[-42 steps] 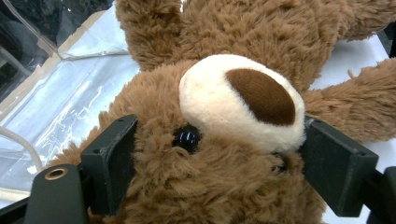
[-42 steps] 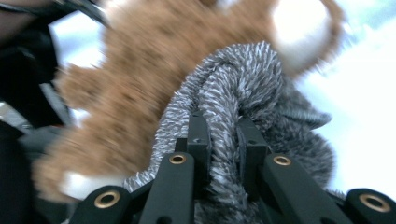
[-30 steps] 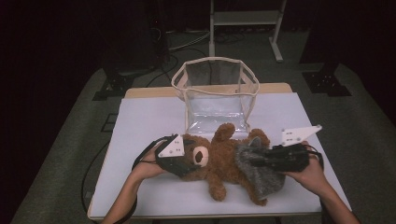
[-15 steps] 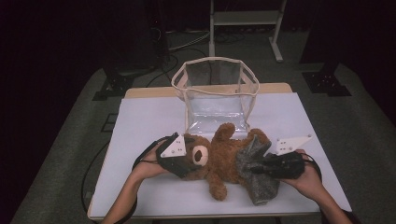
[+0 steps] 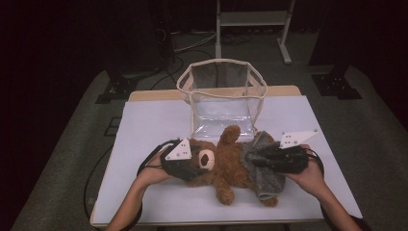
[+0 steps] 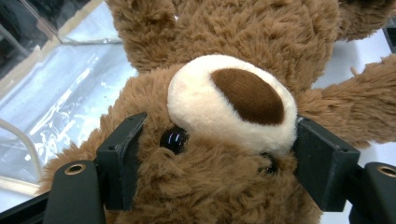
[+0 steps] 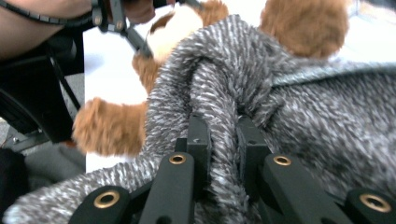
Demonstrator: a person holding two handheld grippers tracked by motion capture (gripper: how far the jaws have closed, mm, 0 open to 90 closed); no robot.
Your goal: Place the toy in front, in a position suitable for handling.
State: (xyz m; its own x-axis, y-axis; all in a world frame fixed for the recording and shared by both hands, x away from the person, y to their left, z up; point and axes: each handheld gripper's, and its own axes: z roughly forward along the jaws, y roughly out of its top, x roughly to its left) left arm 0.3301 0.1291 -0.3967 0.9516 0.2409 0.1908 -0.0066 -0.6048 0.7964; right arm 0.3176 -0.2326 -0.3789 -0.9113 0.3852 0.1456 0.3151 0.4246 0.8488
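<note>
A brown teddy bear (image 5: 226, 161) lies on its back on the white table (image 5: 154, 120), head to the left. My left gripper (image 5: 199, 166) is at the head. In the left gripper view its jaws have just been closing, and its pads (image 6: 123, 158) now press into the fur on both sides of the bear's face (image 6: 233, 93). A grey knit garment (image 5: 262, 180) covers the bear's lower body. My right gripper (image 5: 260, 161) is shut on a raised fold of that knit (image 7: 327, 116), which is pinched between its jaws (image 7: 223, 135).
A clear plastic bag (image 5: 221, 96) with a cream rim stands open just behind the bear. The table's front edge runs close under both forearms. The left hand with its gripper (image 7: 116, 23) shows at the top left of the right gripper view.
My right gripper has shifted a little, taking the grey knit with it, and the garment now lies bunched differently over the bear's legs. The left hand has stayed at the head.
</note>
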